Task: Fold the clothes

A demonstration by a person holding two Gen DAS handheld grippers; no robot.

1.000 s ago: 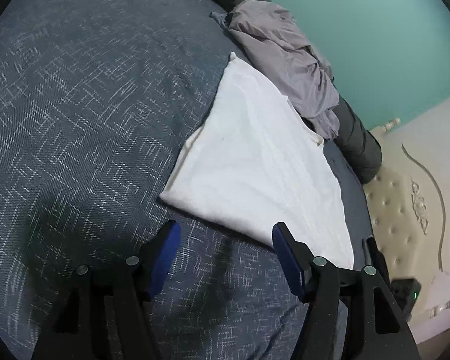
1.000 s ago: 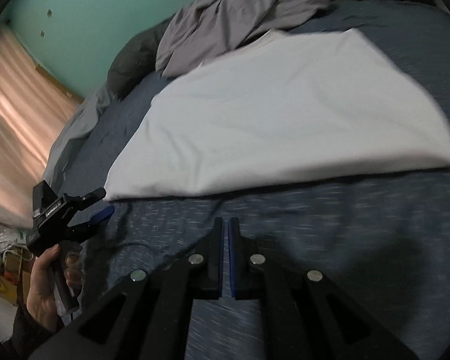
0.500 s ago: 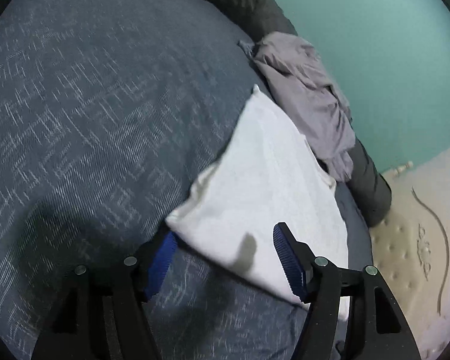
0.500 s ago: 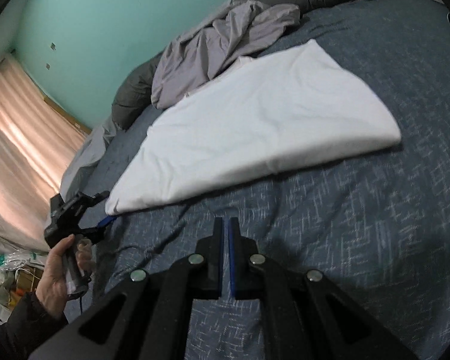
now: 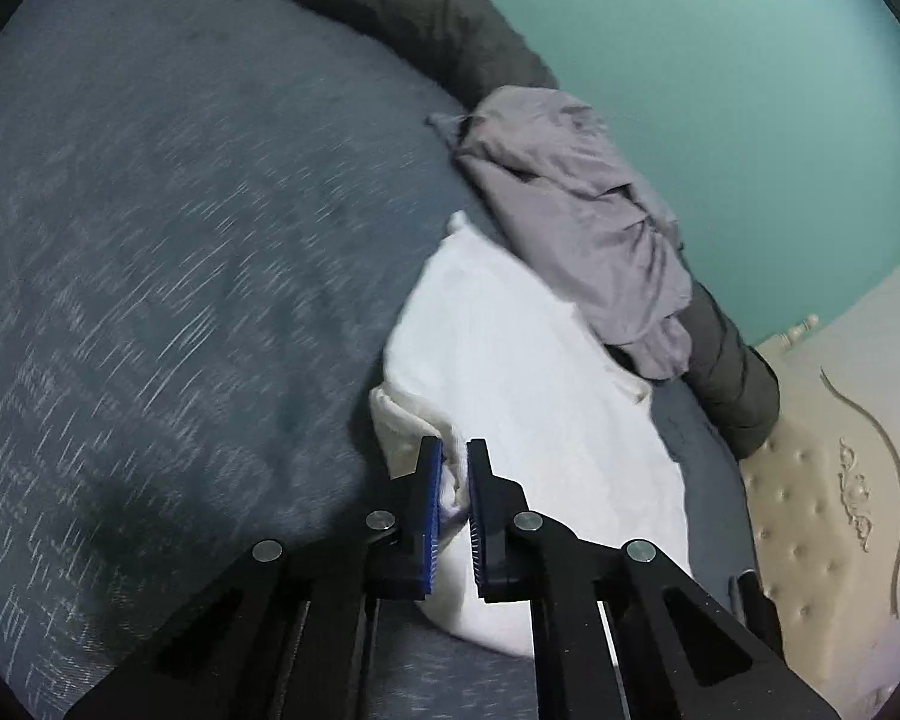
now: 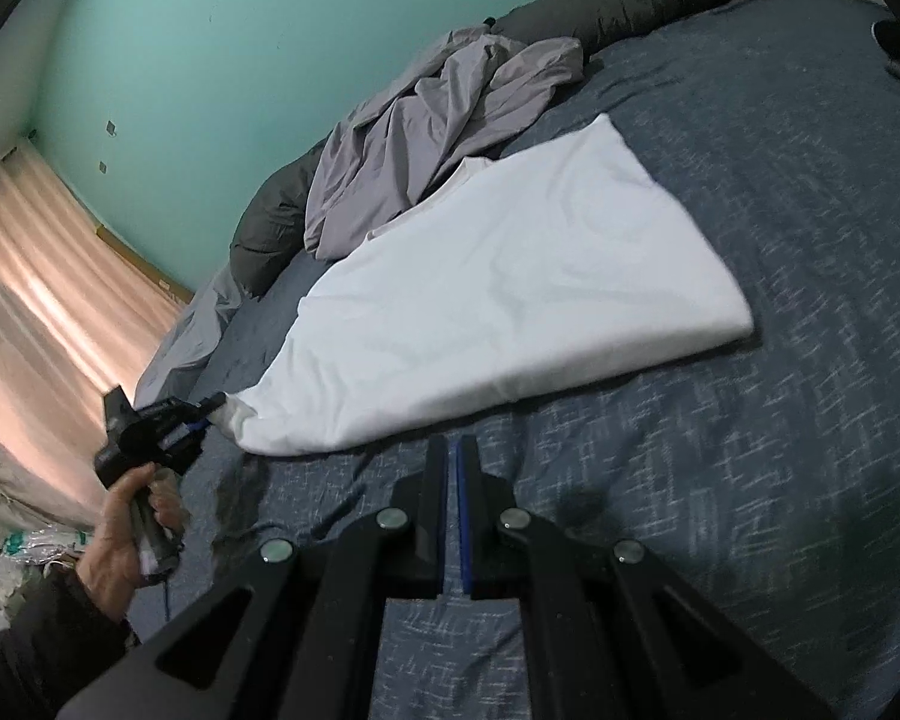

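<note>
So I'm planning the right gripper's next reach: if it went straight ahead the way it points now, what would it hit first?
Probably the near edge of the white shirt, just past the shut right gripper. A narrow strip of blue bedspread lies between; depth is unclear.

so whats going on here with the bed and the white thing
A person is folding clothes on a bed with a handheld gripper in each hand. The left gripper is shut on a corner of the half-folded white shirt. The right gripper is shut and empty, above the blue bedspread. A crumpled grey garment lies beyond the shirt.
</note>
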